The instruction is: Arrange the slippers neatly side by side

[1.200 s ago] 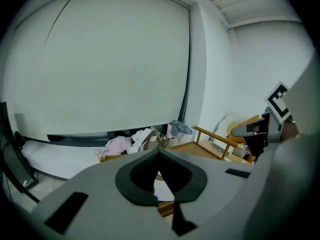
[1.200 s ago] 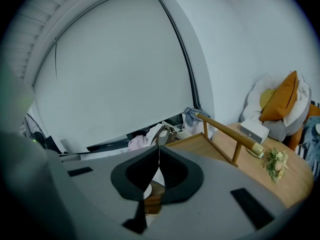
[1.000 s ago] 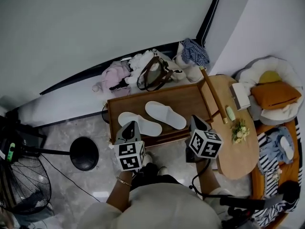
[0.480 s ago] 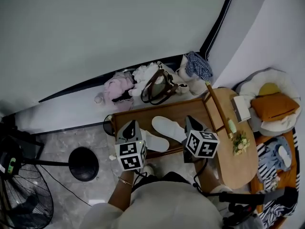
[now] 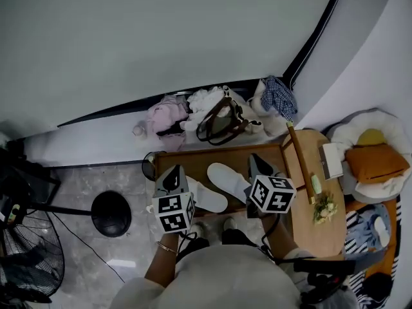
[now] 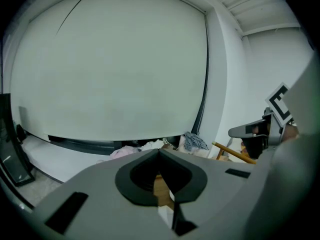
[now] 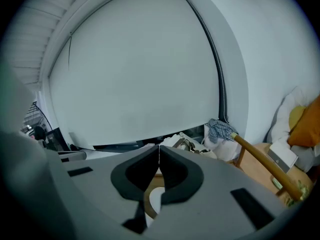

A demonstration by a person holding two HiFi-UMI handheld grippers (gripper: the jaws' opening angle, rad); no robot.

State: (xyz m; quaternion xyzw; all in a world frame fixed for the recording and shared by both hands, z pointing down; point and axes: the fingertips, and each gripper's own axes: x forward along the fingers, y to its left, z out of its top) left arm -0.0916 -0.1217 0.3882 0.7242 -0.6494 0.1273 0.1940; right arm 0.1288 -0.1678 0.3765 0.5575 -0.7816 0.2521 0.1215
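The 2 white slippers (image 5: pixel 222 184) lie soles down on the brown wooden desk (image 5: pixel 193 161), close beside each other and both slanted the same way, the one on the right set a little further from the person than the one on the left. The left tool (image 5: pixel 168 174) hangs above the desk's left part, just beside the nearer slipper, and its body covers that slipper's near end in the head view. The right tool (image 5: pixel 255 163) hangs just right of the further slipper, at the desk's right end. Neither tool touches a slipper. In each gripper view the jaws meet at their tips with nothing between them, so both tools are closed and empty, and a patch of white slipper shows below them.
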